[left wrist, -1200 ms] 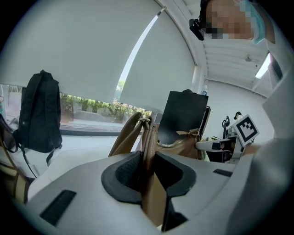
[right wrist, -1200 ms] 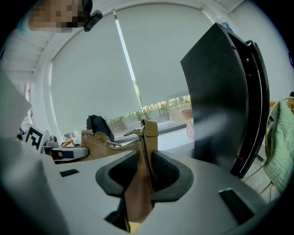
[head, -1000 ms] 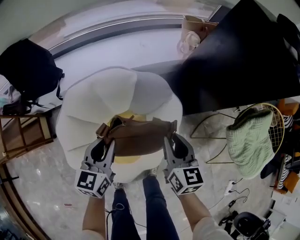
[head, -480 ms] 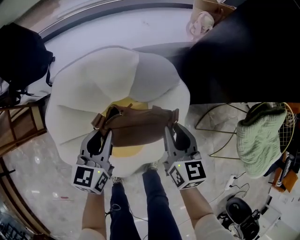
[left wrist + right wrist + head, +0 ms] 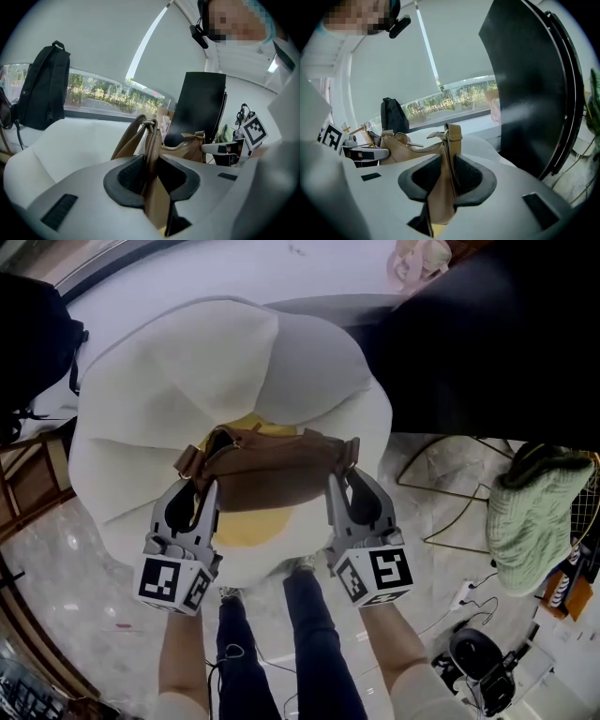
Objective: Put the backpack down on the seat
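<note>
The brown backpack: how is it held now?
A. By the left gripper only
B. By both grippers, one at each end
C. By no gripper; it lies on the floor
B: the left gripper pinches a strap at one end of the brown backpack, and the right gripper, whose jaws have just been closing, pinches the other end, above the white seat.

Grey left gripper (image 5: 204,491), grey right gripper (image 5: 343,486), black-white marker cubes (image 5: 173,582), dark blue trousers (image 5: 319,652)
</note>
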Tool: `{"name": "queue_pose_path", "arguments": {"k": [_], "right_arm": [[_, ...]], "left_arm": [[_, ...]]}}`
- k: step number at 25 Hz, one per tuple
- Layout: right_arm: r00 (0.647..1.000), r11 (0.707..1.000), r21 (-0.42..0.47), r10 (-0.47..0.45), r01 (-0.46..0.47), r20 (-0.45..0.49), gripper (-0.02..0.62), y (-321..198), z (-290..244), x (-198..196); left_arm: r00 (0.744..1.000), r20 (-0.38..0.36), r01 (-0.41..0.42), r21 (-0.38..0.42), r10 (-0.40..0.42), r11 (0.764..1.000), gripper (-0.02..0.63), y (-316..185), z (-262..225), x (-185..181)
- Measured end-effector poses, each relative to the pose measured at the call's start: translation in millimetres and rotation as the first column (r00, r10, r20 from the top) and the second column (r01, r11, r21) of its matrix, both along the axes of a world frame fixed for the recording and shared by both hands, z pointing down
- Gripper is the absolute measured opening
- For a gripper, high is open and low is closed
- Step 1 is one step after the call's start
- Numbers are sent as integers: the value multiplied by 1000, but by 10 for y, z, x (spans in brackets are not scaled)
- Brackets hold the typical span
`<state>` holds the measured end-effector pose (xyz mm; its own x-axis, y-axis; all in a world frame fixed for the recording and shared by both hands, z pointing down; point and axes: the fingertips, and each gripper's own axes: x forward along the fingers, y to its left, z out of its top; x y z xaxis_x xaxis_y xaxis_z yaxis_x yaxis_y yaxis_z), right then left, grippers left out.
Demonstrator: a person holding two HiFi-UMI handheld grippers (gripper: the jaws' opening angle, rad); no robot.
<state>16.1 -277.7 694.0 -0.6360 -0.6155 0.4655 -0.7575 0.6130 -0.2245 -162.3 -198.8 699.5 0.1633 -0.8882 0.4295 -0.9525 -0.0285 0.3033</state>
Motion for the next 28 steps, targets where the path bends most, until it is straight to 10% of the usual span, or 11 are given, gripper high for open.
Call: {"name": "queue_pose_path", "arguments": {"k": [28], "right_arm": [[980, 998, -61, -39, 27, -195, 71, -292, 1359, -33]], "left_arm": [[999, -18, -43, -156, 41, 987, 100, -381, 1364, -50]]}}
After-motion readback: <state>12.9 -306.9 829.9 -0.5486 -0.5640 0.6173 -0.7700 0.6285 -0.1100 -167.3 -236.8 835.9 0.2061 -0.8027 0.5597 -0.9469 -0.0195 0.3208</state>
